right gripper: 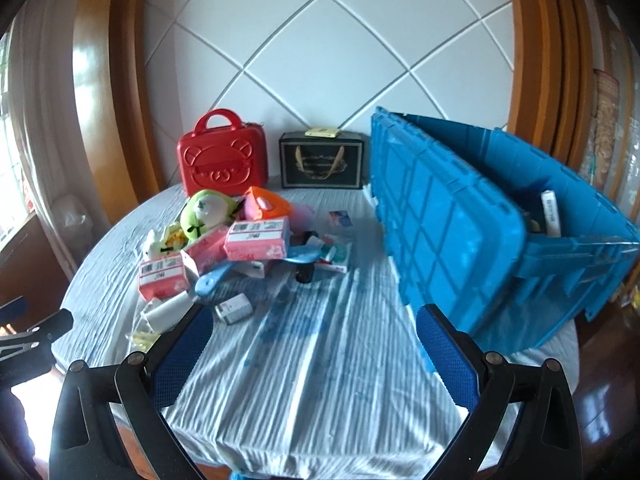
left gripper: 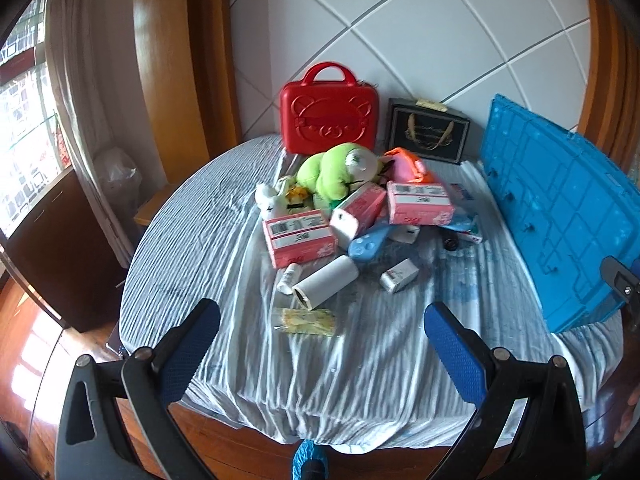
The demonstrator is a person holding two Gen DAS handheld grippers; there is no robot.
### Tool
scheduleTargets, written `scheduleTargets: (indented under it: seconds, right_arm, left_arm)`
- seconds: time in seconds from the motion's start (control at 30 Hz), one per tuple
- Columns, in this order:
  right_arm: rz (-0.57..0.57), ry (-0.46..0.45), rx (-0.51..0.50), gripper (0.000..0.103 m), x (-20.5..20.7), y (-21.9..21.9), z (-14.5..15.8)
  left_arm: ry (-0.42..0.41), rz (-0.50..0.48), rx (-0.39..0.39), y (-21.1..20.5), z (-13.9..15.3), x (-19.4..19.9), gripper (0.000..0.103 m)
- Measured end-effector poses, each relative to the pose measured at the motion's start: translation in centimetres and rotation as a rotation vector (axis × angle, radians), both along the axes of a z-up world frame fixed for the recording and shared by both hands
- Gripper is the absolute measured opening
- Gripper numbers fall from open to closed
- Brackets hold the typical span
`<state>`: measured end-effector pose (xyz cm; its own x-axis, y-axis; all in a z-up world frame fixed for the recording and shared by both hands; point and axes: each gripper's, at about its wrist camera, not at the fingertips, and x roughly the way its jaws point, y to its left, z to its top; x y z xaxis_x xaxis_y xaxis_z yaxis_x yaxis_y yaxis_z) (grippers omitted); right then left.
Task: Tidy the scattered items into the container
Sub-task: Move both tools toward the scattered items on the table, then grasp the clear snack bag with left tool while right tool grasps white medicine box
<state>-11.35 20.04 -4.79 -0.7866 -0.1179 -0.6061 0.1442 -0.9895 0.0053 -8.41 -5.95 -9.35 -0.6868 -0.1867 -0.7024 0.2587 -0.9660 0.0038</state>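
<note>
Left wrist view: left gripper spread wide, nothing between the blue pads, hovering over the striped cloth at the near edge of the table. Ahead of it, the scattered pile — green plush toy at the back, three pink boxes around it, a light blue game controller just in front of those. Nearer than the pile: a white cylinder lying on its side, a small white bottle touching its left flank, a small silver box to its right, a yellow packet nearest of all. Behind the pile, against the wall, a red case with a bear face, and a black gift bag to the right of that case. Right of the pile, the blue crate, lid flap raised toward the items.

Right wrist view: right gripper likewise released, empty, above bare cloth to the right of the pile and just left of the crate. Crate open — something white standing inside, too unclear to name.
</note>
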Motion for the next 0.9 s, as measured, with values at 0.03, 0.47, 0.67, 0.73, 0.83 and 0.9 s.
scheduleTargets:
  seconds: [0.03,0.47,0.67,0.73,0.83,0.9]
  right_arm:
    - [0.022,-0.023,0.000,0.103,-1.3,-1.2,-0.9]
    - [0.133,-0.262,0.069,0.103,-14.1,-13.9,-13.3]
    - [0.052,-0.389,0.059,0.103,-15.3,-13.3,-17.0]
    - [0.042,-0.407,0.092,0.102,-15.5,-13.3,-17.8]
    - [0.066,-0.417,0.103,0.088,-15.6,-13.4,-18.4]
    - [0.093,-0.422,0.110,0.081,-15.9,-13.5,-18.7]
  left_arm:
    - [-0.019,0.016,-0.003,-1.3,-1.0,-0.8,0.103]
    - [-0.265,-0.104,0.062,-8.0,-13.5,-11.7,0.103]
    - [-0.323,-0.135,0.113,-7.6,-16.6,-12.4,0.098]
    - [-0.332,-0.129,0.114,-7.4,-17.1,-12.2,0.098]
    - [-0.337,-0.105,0.123,-7.2,-17.3,-11.8,0.098]
    - [-0.343,-0.077,0.136,-6.9,-17.5,-11.5,0.098]
